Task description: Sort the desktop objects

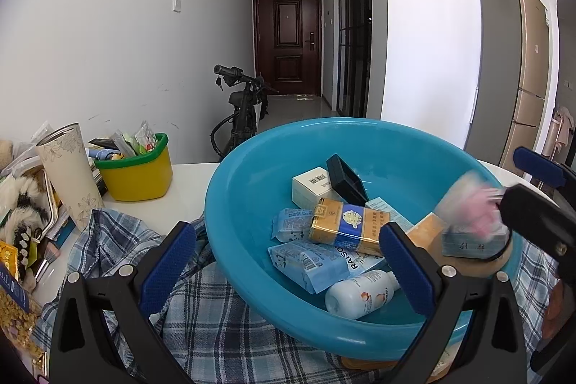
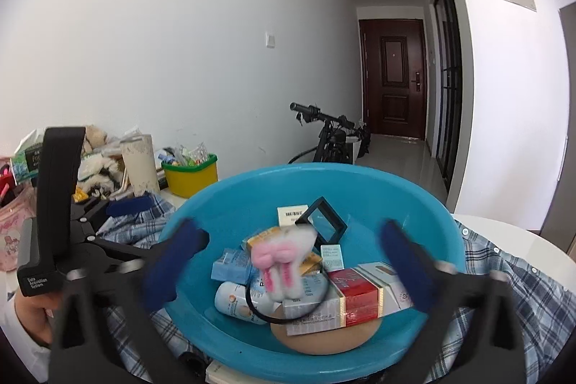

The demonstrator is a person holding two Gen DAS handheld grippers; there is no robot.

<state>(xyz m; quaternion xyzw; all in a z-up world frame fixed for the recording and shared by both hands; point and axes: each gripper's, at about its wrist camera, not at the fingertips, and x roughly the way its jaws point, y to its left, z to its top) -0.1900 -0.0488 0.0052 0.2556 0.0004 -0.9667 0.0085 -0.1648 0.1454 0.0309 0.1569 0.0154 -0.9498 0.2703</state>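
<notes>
Blurred pink plush (image 2: 284, 261), maybe mid-air

Both my feeds are bright with soft, even daylight and faint shadows. Fisheye bending curves the walls, and black vignette fills the corners. The right tool (image 2: 288, 263) and fluffy pink-and-white hair tie (image 2: 284, 260) between its fingers smear with motion blur; the left feed stays mostly sharp.
</notes>
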